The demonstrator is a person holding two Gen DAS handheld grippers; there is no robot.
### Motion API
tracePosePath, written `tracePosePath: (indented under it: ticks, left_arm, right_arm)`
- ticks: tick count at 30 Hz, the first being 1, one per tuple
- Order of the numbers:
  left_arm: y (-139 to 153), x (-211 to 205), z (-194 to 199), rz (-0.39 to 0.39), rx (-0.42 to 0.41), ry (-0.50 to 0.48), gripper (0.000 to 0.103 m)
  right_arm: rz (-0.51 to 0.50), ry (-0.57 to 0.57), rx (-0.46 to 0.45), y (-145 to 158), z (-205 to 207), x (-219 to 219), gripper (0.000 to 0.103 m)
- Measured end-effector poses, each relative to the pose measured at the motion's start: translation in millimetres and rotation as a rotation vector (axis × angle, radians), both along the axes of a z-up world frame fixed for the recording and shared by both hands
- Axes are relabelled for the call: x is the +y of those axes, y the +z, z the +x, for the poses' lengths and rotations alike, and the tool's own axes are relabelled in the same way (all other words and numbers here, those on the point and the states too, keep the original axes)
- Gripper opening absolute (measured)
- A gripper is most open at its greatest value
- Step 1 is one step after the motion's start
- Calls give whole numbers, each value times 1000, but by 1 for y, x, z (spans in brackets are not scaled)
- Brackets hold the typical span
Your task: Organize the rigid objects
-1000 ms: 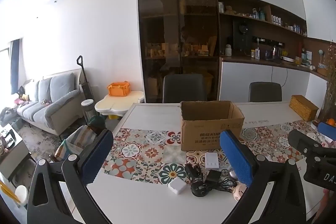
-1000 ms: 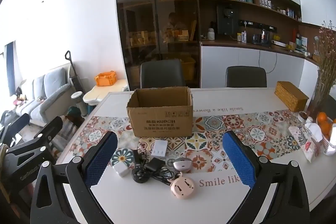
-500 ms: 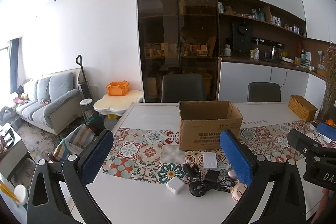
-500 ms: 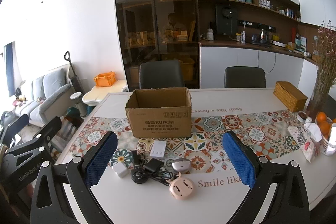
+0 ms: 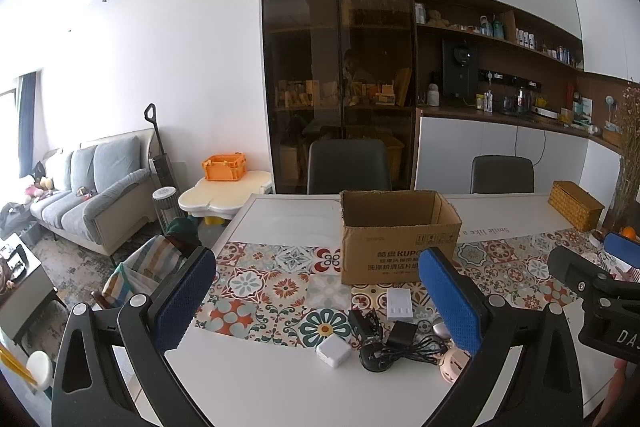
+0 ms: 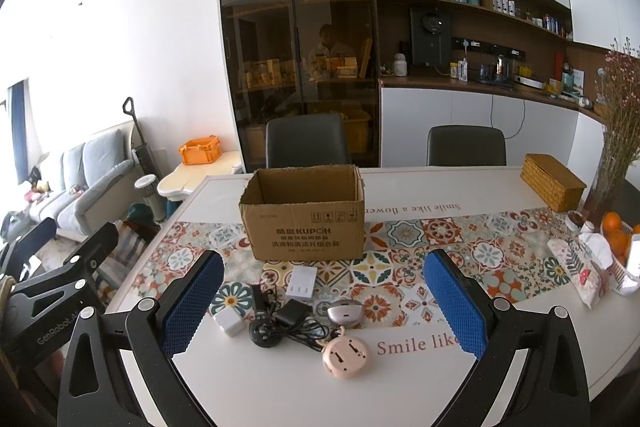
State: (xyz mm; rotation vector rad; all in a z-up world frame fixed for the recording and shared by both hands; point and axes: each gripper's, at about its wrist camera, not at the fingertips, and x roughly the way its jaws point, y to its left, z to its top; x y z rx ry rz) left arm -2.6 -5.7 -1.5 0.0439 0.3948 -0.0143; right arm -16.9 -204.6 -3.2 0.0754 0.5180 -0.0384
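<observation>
An open cardboard box (image 6: 304, 223) stands on the white table (image 6: 280, 387); it also shows in the left wrist view (image 5: 396, 243). In front of it lies a cluster: a white power strip (image 6: 302, 282), a white cube charger (image 6: 228, 323), a black adapter with cable (image 6: 290, 323), a grey oval device (image 6: 345, 311) and a pink round device (image 6: 346, 355). My right gripper (image 6: 324, 303) is open and empty above the cluster. My left gripper (image 5: 320, 303) is open and empty, to the left of the cluster.
A patterned runner (image 6: 440, 259) crosses the table. A wicker box (image 6: 554, 187), a floral pouch (image 6: 580, 267), oranges (image 6: 614, 231) and a vase of dried flowers (image 6: 618, 131) stand at the right. Two dark chairs (image 6: 306, 143) stand behind the table.
Both grippers have drawn back slightly and tilted up, so the table items sit a little lower in view. Nothing was grasped or moved.
</observation>
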Motion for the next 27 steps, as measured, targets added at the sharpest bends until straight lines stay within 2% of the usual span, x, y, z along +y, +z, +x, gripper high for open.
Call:
tracePosePath:
  ticks: [27]
  left_arm:
    - [0,1,-1,-1,2,-1,103]
  right_arm:
    - [-4,0,-1,0,-1,-1,101]
